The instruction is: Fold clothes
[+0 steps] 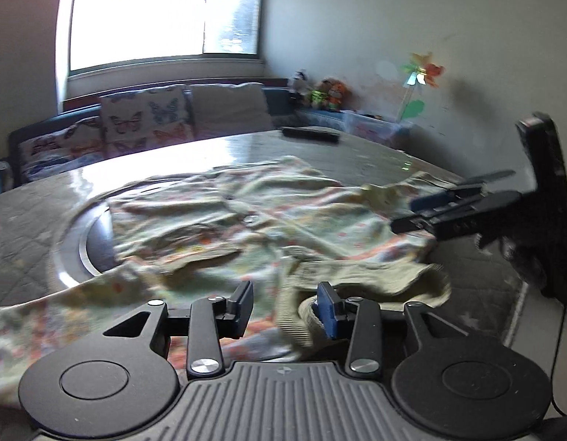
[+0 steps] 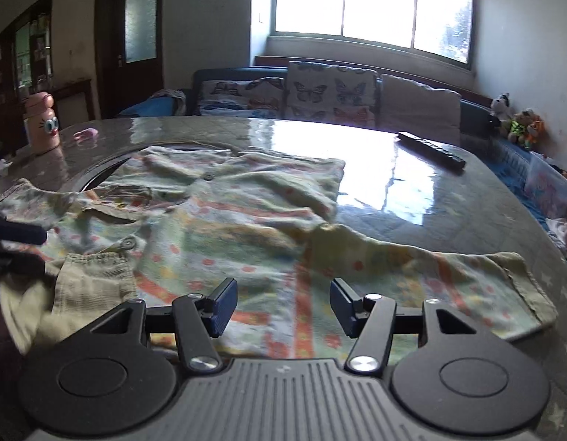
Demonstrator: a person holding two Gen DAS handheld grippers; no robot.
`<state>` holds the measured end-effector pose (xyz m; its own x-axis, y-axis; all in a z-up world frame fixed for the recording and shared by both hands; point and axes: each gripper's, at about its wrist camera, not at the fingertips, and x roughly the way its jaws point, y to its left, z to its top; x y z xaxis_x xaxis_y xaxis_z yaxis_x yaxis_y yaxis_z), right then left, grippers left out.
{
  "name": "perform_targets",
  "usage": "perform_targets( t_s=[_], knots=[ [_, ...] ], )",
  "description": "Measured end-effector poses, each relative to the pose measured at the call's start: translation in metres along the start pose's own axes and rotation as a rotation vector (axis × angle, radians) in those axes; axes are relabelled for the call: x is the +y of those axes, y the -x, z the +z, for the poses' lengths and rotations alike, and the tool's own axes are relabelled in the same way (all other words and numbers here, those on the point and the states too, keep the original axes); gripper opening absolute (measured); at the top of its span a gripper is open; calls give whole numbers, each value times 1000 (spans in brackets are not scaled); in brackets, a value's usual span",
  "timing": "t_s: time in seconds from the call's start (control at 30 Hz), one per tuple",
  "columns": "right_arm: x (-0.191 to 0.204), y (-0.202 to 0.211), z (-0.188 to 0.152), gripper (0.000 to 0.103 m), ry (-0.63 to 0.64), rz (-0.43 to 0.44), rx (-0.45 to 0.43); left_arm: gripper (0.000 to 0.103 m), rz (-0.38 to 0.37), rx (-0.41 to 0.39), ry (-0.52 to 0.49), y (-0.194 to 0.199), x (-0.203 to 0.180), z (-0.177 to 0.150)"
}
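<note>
Patterned button shirt point(image 2: 246, 220) lies spread flat on the desk point(image 2: 412, 183), ready for folding. Left gripper point(image 1: 285, 308) and right gripper point(image 2: 283, 307): jaws released, grasping nothing, hovering at frame bottom.

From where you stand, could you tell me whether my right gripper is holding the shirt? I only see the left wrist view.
Observer: No. The right gripper is open above the shirt, with no cloth between its pads.
Operator: Is the sleeve beside it spread out?
Observer: Yes, that sleeve lies flat, with its cuff close to the edge of the table.
Operator: Is anything standing near the shirt?
Observer: A pink bottle with cartoon eyes stands upright at the far left, apart from the shirt.
</note>
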<state>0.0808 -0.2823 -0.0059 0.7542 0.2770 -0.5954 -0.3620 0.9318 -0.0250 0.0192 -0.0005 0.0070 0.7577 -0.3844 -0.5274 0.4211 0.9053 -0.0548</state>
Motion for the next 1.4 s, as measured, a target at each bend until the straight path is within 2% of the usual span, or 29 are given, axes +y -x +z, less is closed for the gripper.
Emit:
perform_targets(
  t_s=[0.07,0.1,0.17,0.27,0.43,0.63,0.8,0.93,1.03,1.1,1.2,1.4],
  knots=[
    [5,-4,-1,57,0,18,6,43,24,-6,52,6,14,-2],
    [6,-5,-1,57,0,23,8,43,8,-14,72,10,18,-3],
    [9,-5,1,57,3,30,6,44,-12,-23,48,19,15,-7],
    [14,-2,8,57,13,49,-9,45,0,-10,23,20,11,-11],
    [38,-4,18,59,71,123,-24,45,9,-9,81,14,14,-13],
    [74,-12,19,63,164,216,-13,44,-46,10,-6,4,-12,-17],
    [91,-16,6,64,231,247,31,44,-31,39,-87,-4,-27,-26],
    [94,-11,4,66,252,246,24,45,-27,30,-73,2,-23,-26],
    [95,-8,8,69,243,269,7,45,-4,13,-23,12,-10,-24],
    [98,-12,6,69,248,280,21,45,39,1,21,20,4,-22],
    [100,-17,1,69,251,280,39,45,157,-8,88,32,29,-24],
    [95,-19,3,69,230,292,49,43,483,15,291,50,100,-31]
  ],
)
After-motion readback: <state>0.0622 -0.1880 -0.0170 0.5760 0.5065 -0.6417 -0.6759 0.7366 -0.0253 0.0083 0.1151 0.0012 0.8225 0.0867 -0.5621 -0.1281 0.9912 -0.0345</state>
